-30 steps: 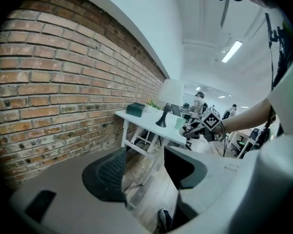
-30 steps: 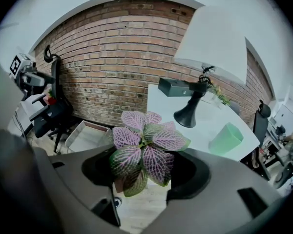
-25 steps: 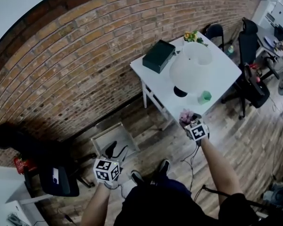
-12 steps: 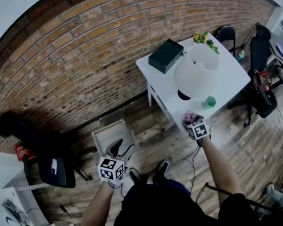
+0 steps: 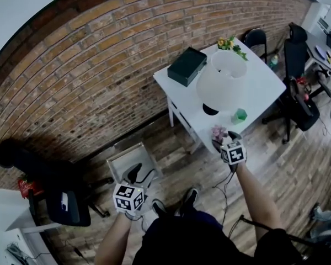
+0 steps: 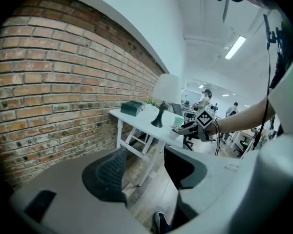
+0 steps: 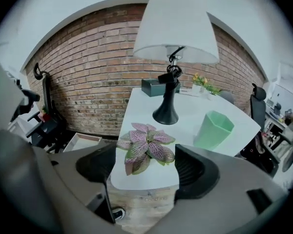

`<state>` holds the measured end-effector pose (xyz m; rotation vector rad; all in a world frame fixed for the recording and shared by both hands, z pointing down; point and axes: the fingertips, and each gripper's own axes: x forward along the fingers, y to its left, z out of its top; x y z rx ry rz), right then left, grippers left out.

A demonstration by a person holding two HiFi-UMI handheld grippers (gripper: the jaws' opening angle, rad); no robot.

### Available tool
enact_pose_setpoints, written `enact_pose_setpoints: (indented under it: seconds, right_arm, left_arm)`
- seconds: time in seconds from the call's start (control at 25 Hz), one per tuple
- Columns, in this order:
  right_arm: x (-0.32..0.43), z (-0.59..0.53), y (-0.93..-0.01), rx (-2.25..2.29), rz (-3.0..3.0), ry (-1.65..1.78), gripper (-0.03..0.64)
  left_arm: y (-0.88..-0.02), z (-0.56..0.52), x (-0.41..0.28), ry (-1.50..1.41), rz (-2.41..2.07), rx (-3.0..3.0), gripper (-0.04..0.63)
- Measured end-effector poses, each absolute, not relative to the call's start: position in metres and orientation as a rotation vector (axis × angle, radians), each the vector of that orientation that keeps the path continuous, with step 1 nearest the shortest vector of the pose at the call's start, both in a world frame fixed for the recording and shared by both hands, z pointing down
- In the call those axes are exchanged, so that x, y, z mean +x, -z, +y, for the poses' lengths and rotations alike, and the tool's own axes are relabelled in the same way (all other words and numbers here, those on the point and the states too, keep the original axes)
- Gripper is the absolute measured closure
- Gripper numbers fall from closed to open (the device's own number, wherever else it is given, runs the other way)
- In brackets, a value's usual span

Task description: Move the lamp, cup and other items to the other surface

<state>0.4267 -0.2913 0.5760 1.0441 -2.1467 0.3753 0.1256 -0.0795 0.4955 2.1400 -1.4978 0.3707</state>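
"At the near corner of the desk (image 7: 141, 106) — what's there?"

"The plant (image 7: 145, 147), between my right gripper (image 7: 145, 165) jaws, which have just been opening, pads clear. Lamp (image 7: 171, 28) at twelve, cup (image 7: 212, 128) at two. My left gripper (image 6: 146, 165) — spread, empty."

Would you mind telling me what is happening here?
A person with a gripper in each hand stands at the white table. The right gripper has just been opening its jaws, with the pink-leafed plant between them on the table's near corner, not gripped. The lamp and green cup stand behind it. The left gripper hangs open and empty over the floor.
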Motion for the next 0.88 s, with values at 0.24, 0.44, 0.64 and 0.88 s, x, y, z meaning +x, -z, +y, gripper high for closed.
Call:
enact_pose_setpoints:
  seconds: [0.24,0.44,0.64,0.88]
  right_arm:
    - [0.424,-0.266,-0.530,1.130,-2.223,-0.413,0.250]
    - [0.418,-0.247,-0.487,1.248,-2.293,-0.407,0.299]
    - [0.375,-0.222,-0.416,1.293,-2.474,-0.394,0.388]
    - [0.303,-0.187,-0.351,1.233,-2.630,-0.204,0.493]
  left_arm:
    - [-0.475,-0.080,0.123,-0.354,-1.466,2.217,0.354]
    - [-0.456,-0.082,0.117,-0.336,-1.462,2.279,0.354]
    - [-0.414,-0.093,0.097,-0.247,-1.525,2.333,0.356]
    - [-0.356,-0.096,0.084,-0.184,-1.581,2.373,0.381]
